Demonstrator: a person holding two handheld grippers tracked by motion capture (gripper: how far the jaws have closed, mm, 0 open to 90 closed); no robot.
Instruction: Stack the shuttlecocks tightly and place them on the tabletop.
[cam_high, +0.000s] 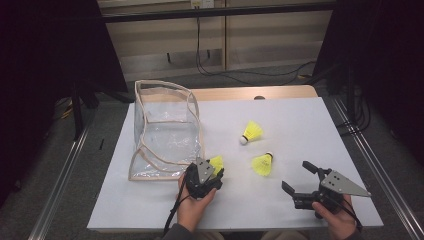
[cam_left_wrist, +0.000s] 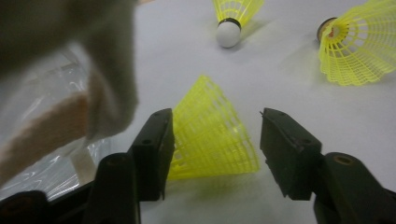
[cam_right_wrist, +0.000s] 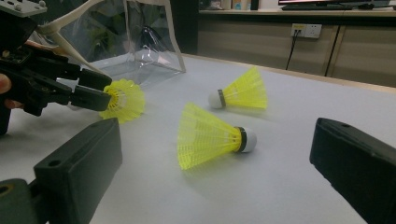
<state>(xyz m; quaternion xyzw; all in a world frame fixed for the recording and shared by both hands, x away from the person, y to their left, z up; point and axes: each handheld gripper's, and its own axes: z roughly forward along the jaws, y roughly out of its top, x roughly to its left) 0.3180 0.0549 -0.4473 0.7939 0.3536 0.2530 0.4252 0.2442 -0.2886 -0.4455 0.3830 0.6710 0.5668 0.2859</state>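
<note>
A yellow plastic shuttlecock (cam_left_wrist: 212, 135) lies on its side on the white table (cam_high: 300, 125), near the front edge and left of centre, just beside the front right corner of a clear plastic bag (cam_high: 162, 132) with beige trim. Its mesh skirt sits between the jaws of the left gripper (cam_left_wrist: 215, 147). In the left gripper view the left jaw touches the skirt, while a small gap shows between the skirt and the right jaw, so the jaws stand about half open around it and are not yet pressing on both sides. The person's left hand (cam_high: 192, 202) comes in from the front edge and holds that gripper low and pointed away, toward the bag.

Two more yellow shuttlecocks lie farther in: one (cam_high: 263, 164) near the middle of the table with its cork pointing away, another (cam_high: 251, 132) beyond it, cork toward the front left.

The right gripper (cam_high: 298, 177) hovers near the front right corner, held by the right hand (cam_high: 337, 220) and angled toward the table's centre. Its jaws stand wide apart with nothing between them.
</note>
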